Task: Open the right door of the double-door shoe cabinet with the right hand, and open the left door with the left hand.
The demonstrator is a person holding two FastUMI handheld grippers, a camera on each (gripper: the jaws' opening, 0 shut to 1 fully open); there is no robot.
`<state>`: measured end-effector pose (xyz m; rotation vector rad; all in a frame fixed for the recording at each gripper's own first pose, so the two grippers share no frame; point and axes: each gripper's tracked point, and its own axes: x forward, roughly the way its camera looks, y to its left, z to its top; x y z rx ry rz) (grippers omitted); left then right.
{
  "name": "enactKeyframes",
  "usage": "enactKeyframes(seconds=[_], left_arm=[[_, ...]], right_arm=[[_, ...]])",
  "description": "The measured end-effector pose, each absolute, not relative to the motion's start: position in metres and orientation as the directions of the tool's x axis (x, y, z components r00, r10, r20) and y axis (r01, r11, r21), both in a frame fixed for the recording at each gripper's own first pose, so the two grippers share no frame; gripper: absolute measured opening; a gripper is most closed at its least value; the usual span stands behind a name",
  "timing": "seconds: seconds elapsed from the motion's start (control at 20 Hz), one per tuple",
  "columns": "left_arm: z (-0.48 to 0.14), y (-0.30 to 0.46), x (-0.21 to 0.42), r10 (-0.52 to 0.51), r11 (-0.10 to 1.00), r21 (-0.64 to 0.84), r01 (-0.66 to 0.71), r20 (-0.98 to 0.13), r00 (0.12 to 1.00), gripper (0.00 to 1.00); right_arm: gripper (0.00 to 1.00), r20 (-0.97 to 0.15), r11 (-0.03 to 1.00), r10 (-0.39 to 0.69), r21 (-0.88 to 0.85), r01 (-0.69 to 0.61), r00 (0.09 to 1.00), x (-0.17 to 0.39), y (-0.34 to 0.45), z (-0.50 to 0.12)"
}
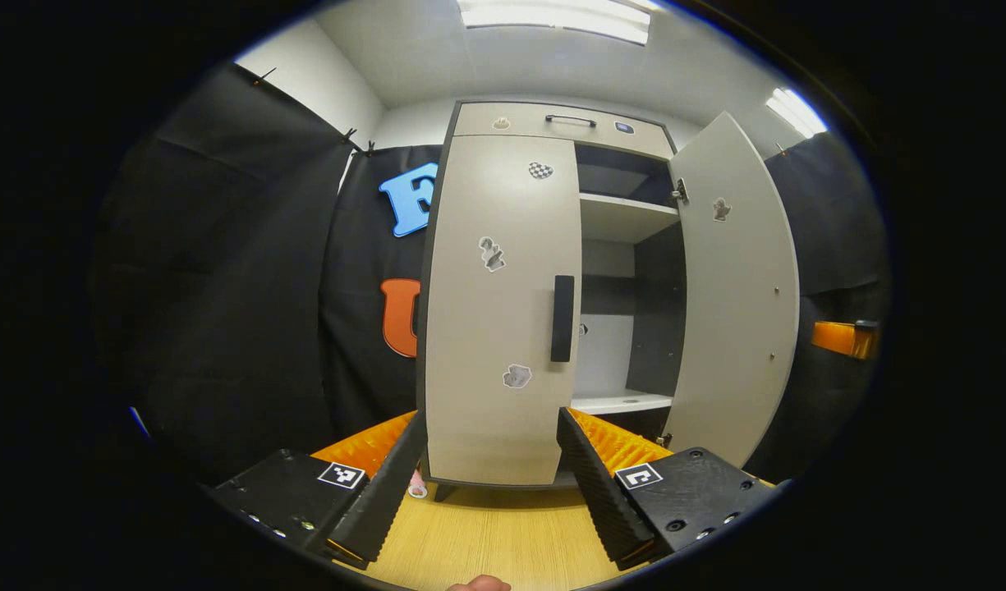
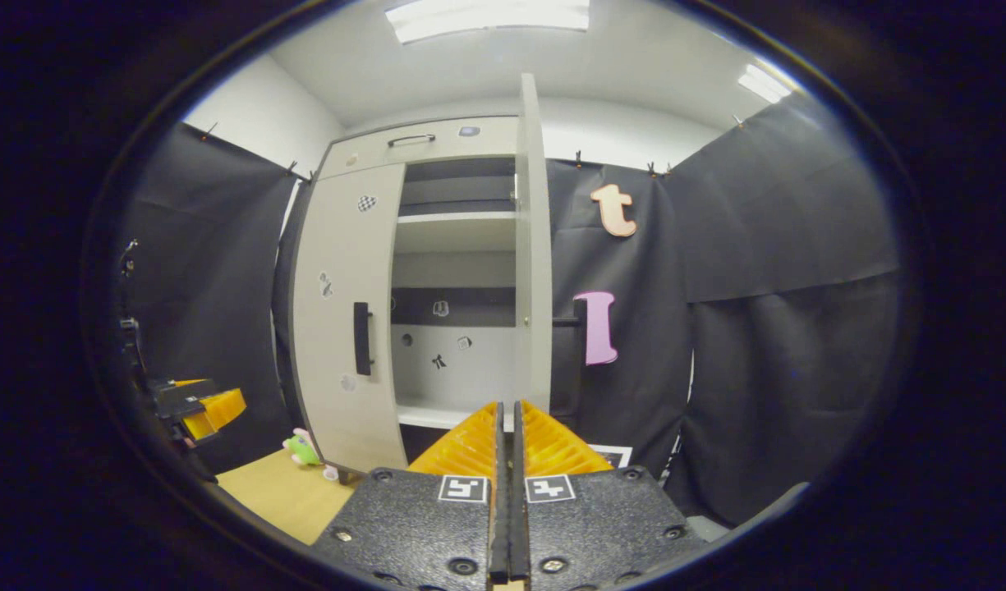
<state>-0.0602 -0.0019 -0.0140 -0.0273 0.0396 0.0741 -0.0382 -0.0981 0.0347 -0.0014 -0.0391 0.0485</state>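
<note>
Right door [image 1: 737,287] swung wide; left door [image 1: 503,312] closed ahead of left tool [image 1: 493,484], fingers spread, holding nothing. Right tool [image 2: 507,460] pressed closed, empty.

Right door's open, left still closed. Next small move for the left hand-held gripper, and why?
Probably ease the left hand-held gripper forward and up to the left door's handle. Its jaws stand open, short of the closed left door, while the right door already stands open.

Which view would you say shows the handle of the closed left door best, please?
The left gripper view: the left door's handle sits central, large and square-on. The right gripper view shows the handle smaller, off to one side.
</note>
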Motion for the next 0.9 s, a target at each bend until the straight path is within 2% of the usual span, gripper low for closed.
enactKeyframes(seconds=[0.1, 0.15, 0.25, 0.4, 0.45, 0.55, 0.9], left_arm=[[-0.017, -0.006, -0.06, 0.065, 0.998, -0.021, -0.066, -0.047, 0.997, 0.95], [-0.019, -0.008, -0.061, 0.062, 0.998, -0.019, -0.063, -0.051, 0.997, 0.95], [-0.019, -0.008, -0.061, 0.059, 0.998, -0.015, -0.06, -0.054, 0.997, 0.95], [-0.017, -0.014, -0.06, 0.036, 0.999, -0.029, -0.038, -0.042, 0.998, 0.95], [-0.015, -0.017, -0.058, 0.026, 0.999, -0.035, -0.027, -0.038, 0.999, 0.95], [-0.013, -0.021, -0.052, 0.009, 0.999, -0.041, -0.011, -0.04, 0.999, 0.95], [0.022, -0.056, 0.022, -0.122, 0.973, -0.196, 0.119, -0.003, 0.993, 0.95]], right_arm=[[0.05, 0.041, 0.999, 0.045, -0.011, -0.044, 0.998, -0.035, -0.095, 0.034], [0.27, 0.041, 0.999, 0.031, -0.024, -0.03, 0.999, -0.035, -0.098, 0.032], [0.47, 0.045, 0.999, 0.014, -0.039, -0.012, 0.999, -0.034, -0.1, 0.034], [0.6, 0.054, 0.998, 0.053, -0.026, -0.051, 0.997, -0.033, -0.088, 0.036], [0.73, 0.058, 0.998, 0.062, -0.016, -0.061, 0.996, -0.034, -0.086, 0.035], [0.85, 0.06, 0.999, 0.049, -0.021, -0.048, 0.997, -0.032, -0.089, 0.033], [0.88, 0.072, 0.996, 0.073, -0.057, -0.069, 0.995, -0.045, -0.085, 0.028]])
